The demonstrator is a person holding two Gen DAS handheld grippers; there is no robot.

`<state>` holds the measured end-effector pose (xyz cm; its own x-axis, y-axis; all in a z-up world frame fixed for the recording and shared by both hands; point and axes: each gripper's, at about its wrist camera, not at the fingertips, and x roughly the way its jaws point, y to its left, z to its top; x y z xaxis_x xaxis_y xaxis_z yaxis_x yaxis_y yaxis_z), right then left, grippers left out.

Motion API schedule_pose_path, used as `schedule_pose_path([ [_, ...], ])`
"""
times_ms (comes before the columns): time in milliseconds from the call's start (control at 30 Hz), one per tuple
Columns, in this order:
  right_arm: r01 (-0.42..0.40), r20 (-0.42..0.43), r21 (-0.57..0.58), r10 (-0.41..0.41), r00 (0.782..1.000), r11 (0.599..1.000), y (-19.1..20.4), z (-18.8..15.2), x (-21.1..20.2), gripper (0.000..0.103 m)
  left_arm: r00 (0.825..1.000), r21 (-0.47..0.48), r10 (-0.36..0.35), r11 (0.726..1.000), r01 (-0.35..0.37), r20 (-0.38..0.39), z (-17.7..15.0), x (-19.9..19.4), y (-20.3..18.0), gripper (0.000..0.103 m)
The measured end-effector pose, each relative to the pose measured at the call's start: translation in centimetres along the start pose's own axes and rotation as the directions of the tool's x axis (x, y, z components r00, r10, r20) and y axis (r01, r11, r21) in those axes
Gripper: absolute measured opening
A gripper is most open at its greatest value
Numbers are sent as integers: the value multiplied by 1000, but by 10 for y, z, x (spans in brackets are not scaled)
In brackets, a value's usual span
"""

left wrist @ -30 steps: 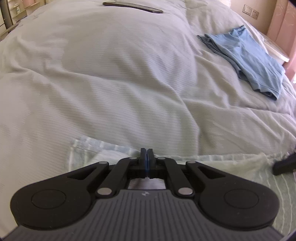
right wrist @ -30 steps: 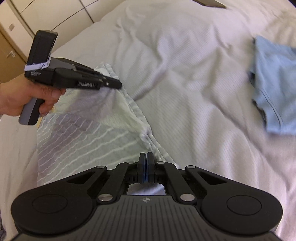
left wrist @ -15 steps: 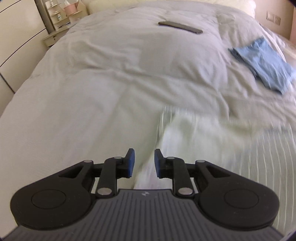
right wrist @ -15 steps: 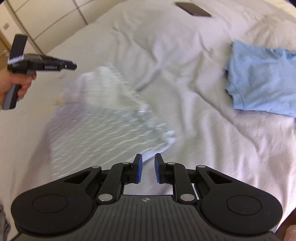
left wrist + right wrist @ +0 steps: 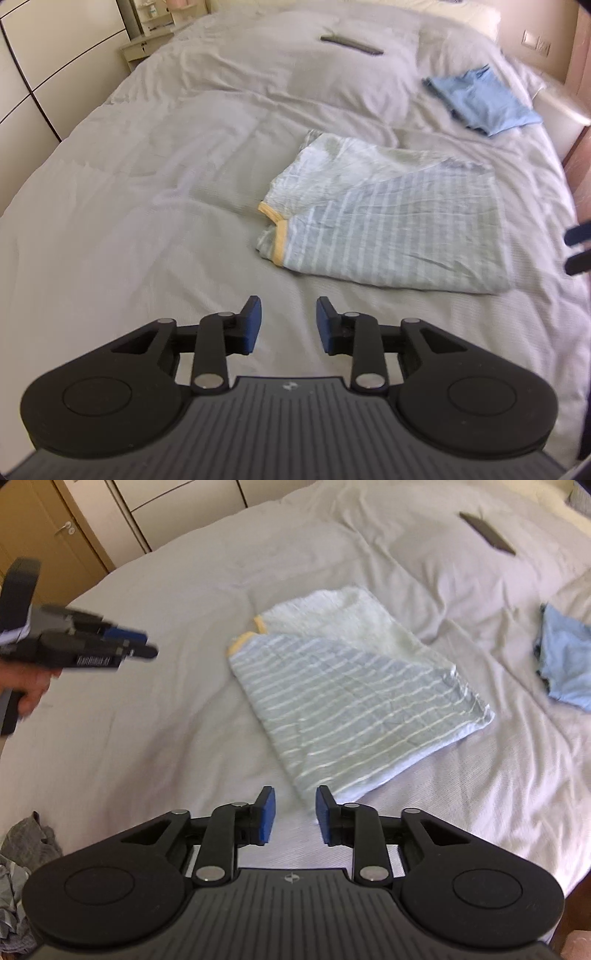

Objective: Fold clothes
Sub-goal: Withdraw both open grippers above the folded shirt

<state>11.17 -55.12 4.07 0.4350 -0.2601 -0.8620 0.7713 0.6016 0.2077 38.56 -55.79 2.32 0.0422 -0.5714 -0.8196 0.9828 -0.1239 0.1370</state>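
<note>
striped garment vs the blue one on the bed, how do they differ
The striped garment is pale with thin stripes and yellow trim; the blue garment is plain. The striped one is spread wider mid-bed and looks larger; the blue one is a smaller bundle near the far edge. Both lie folded on the bedcover, untouched.

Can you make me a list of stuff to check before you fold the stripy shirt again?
1. Left tool empty, jaws having just opened: ok.
2. Right tool empty, jaws having just opened: ok.
3. Pale green striped shirt with yellow collar trim lying folded on the white quilted bed cover: ok.
4. Shirt edges lined up neatly: not ok, upper layer sits skewed.
5. Folded light blue garment apart from the shirt: ok.
6. Dark flat phone-like object out of the way: ok.
</note>
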Motion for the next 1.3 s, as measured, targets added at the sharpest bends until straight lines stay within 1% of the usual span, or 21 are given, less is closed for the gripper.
schedule_pose_path([
  [33,18,7,-3,-18,1000,1000,7,0,-7,38,1000,1,-4,1000,4,8,-5,-9,-2,28],
  [167,87,23,4,-87,996,996,30,-1,-34,40,999,15,-25,1000,24,34,-15,-33,-13,31],
  [233,128,25,10,-129,991,992,39,-1,-44,49,998,15,-47,999,47,46,-19,-42,-19,34],
  [333,184,35,16,-184,982,983,50,-4,-60,53,995,27,-72,997,71,62,-24,-53,-28,36],
  [433,207,58,22,-208,976,978,58,-8,-74,55,993,48,-92,995,89,76,-27,-61,-36,36],
  [500,220,69,28,-221,973,975,63,-12,-82,56,992,66,-100,993,94,83,-30,-65,-40,38],
  [700,229,71,48,-232,970,972,72,-20,-89,56,990,91,-112,990,105,80,-35,-67,-41,40],
  [767,230,70,55,-233,970,972,74,-22,-90,56,991,108,-110,989,101,79,-36,-65,-41,44],
  [833,230,67,58,-233,970,972,74,-23,-88,59,992,150,-101,985,88,79,-37,-60,-42,49],
  [867,230,63,57,-233,970,972,74,-24,-86,59,992,188,-91,979,75,82,-38,-56,-44,56],
  [900,229,58,53,-232,971,972,74,-26,-84,59,993,236,-80,970,58,86,-39,-51,-47,60],
  [933,231,53,37,-233,971,972,74,-28,-81,59,994,300,-67,953,37,91,-40,-44,-49,65],
  [967,234,48,15,-234,971,972,76,-30,-77,59,994,367,-53,930,15,94,-42,-37,-53,65],
  [1000,236,42,-7,-236,971,972,77,-32,-74,59,995,439,-40,899,-6,93,-43,-28,-57,65],
  [1067,257,44,-119,-254,966,959,85,-37,-62,59,995,570,-23,820,-39,100,-46,-7,-64,64],
  [1133,281,58,-256,-275,960,925,96,-41,-46,59,993,685,-13,725,-69,114,-49,16,-71,65],
  [1200,305,76,-392,-299,951,868,104,-46,-21,59,990,776,-10,622,-103,140,-51,43,-78,65],
  [1267,332,98,-490,-328,940,806,108,-49,8,59,985,840,-15,524,-137,171,-50,70,-82,65],
  [1300,341,106,-522,-337,935,782,108,-49,25,59,984,868,-21,475,-147,178,-50,85,-84,65],
])
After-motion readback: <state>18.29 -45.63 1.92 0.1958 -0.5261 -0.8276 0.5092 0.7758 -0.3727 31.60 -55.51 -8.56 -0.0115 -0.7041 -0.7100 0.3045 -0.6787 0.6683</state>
